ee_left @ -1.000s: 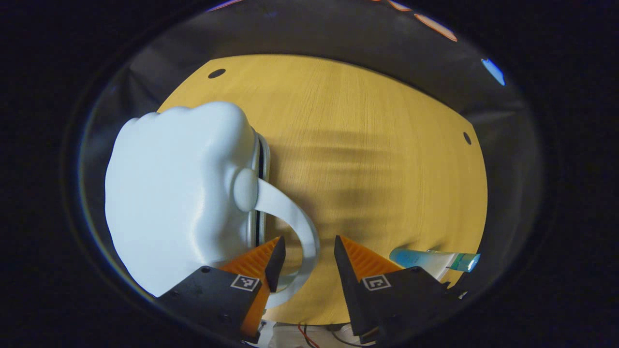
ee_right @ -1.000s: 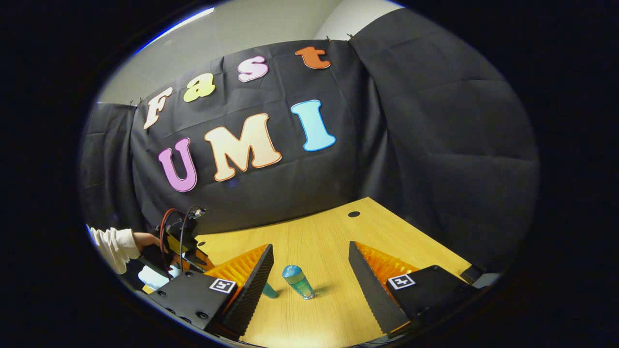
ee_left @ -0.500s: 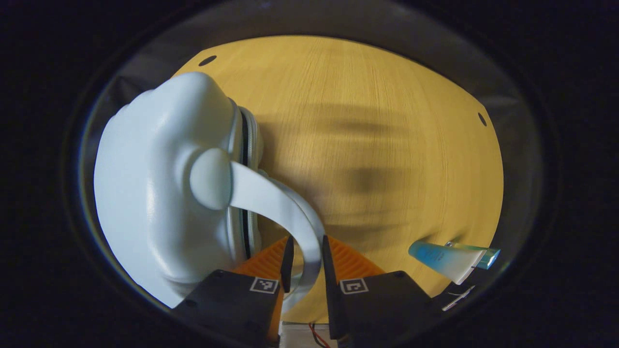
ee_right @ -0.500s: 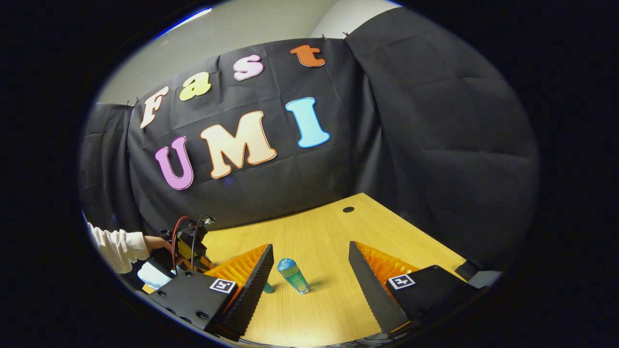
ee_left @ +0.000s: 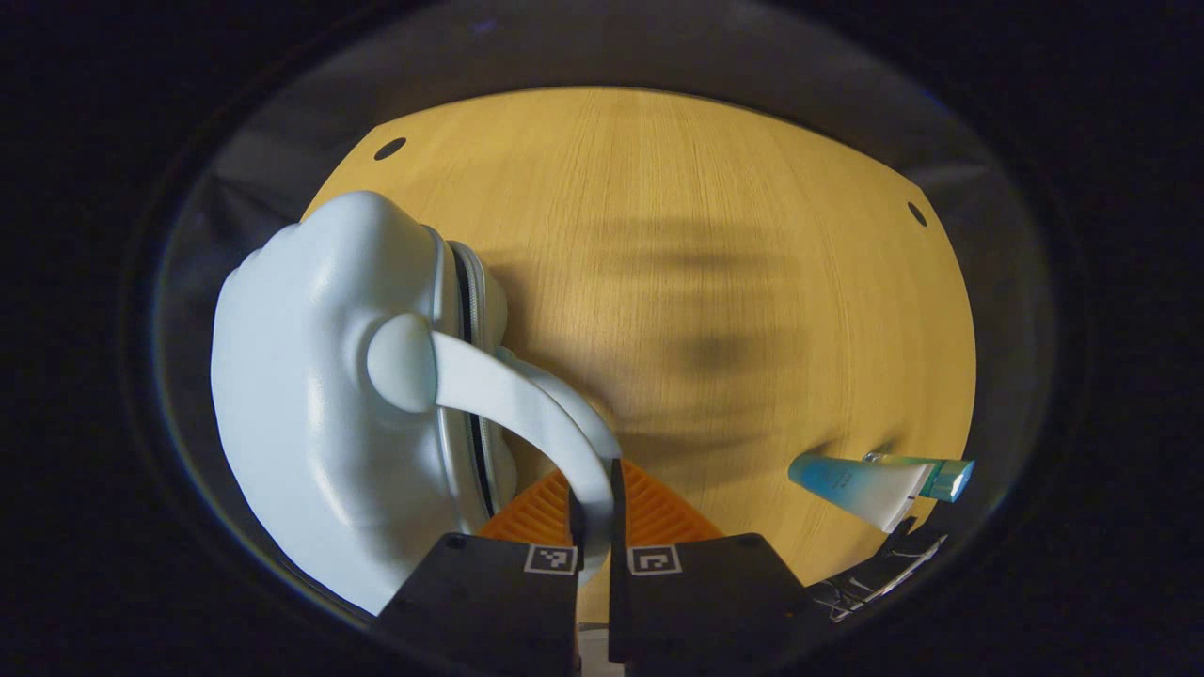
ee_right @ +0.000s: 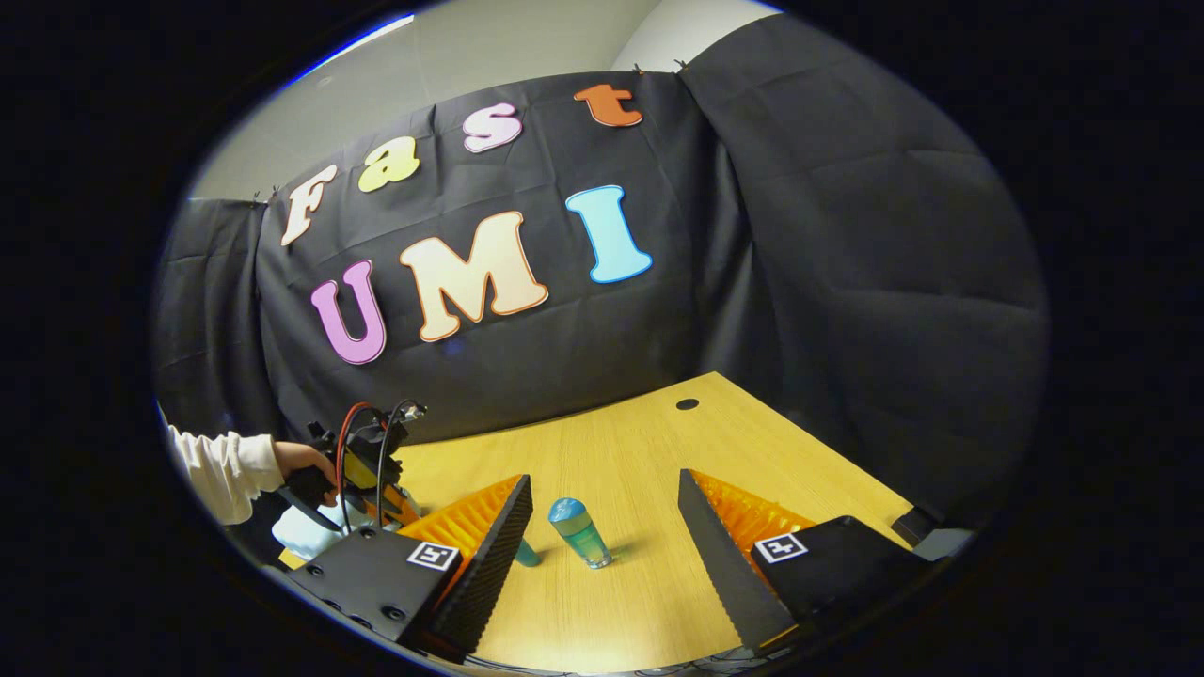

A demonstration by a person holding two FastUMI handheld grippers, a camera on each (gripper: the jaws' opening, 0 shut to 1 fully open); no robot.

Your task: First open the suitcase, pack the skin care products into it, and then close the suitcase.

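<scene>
Clamping the suitcase handle point(ee_left: 527, 400), left hand-held gripper point(ee_left: 593, 512) points downward.

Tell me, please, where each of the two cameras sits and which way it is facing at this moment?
Left gripper view: rides on the left gripper, looking down at the wooden table; its own fingers are shut on the white suitcase's handle.
Right gripper view: rides on the right gripper, held low over the table, facing the booth wall; its own open fingers frame an upright blue bottle.
Shared: the table, the suitcase, and the left gripper, seen farther off in a person's hand.
</scene>
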